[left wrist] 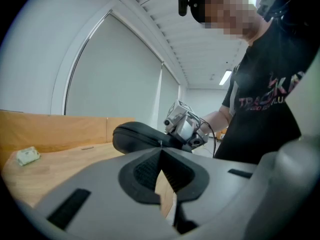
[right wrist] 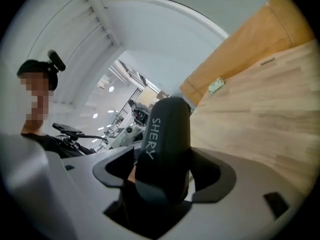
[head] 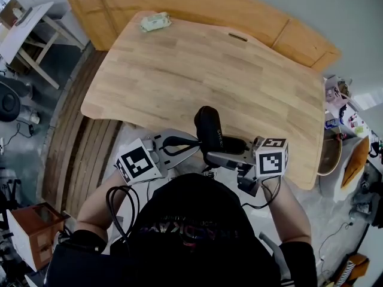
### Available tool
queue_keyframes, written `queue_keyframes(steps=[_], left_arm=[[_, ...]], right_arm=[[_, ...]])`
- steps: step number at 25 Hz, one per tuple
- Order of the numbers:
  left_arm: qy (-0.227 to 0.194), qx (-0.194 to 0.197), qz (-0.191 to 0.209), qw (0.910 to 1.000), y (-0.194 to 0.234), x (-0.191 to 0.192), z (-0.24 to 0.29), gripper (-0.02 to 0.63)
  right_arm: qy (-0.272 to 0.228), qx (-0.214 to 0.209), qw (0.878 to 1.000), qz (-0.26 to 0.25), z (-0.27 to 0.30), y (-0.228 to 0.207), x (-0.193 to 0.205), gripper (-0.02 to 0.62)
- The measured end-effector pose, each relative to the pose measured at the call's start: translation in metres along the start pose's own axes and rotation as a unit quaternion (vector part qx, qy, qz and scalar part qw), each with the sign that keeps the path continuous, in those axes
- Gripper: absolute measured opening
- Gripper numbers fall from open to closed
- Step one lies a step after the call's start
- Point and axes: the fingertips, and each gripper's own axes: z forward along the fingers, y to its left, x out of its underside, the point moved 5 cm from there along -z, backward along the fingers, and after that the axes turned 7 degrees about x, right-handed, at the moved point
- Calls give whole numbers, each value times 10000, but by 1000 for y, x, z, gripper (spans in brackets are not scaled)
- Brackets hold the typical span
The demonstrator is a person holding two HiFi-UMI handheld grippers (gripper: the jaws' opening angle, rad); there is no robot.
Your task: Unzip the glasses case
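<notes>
A black oval glasses case point(head: 208, 127) with white lettering point(right wrist: 151, 139) is held in the air over the near edge of the wooden table point(head: 179, 70). My right gripper point(head: 220, 155) is shut on it, its jaws pressing both sides of the case's lower end point(right wrist: 162, 171). From the left, my left gripper point(head: 192, 143) reaches the side of the case point(left wrist: 135, 136). Its jaws are shut, and a small metal zipper pull point(left wrist: 160, 143) sits right at their tips. The case's seam looks closed.
A small pale green packet point(head: 155, 21) lies at the table's far left corner point(left wrist: 27, 155). A dark slot point(head: 237, 37) sits near the far edge. A second wooden top point(head: 287, 31) stands behind. Clutter lines the floor at right point(head: 341, 100) and left point(head: 24, 34).
</notes>
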Motion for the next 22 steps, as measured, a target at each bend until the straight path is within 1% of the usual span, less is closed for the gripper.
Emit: queue_keyframes(steps=[2, 7, 10, 14, 16, 18, 22], left_arm=[[54, 12, 37, 10000, 1, 1, -2, 8], [151, -41, 60, 9999, 2, 6, -1, 8], [167, -114, 32, 9998, 7, 6, -1, 8], [322, -297, 82, 9990, 11, 9, 0, 8], [383, -426, 112, 9983, 12, 10, 0, 8], [499, -574, 206, 9969, 15, 11, 2, 8], [909, -930, 502, 9902, 20, 15, 6, 8]], right_arm=[[-67, -127, 9995, 298, 0, -1, 0, 350], [-142, 96, 9980, 612, 3, -11, 1, 336], [-308, 72, 9952, 927, 4, -14, -3, 327], [-561, 176, 9902, 1265, 3, -22, -6, 316], [-686, 174, 9862, 1497, 5, -21, -6, 313], [-877, 100, 9796, 1805, 9, -19, -8, 310], [-1282, 159, 9690, 2105, 13, -24, -12, 304]])
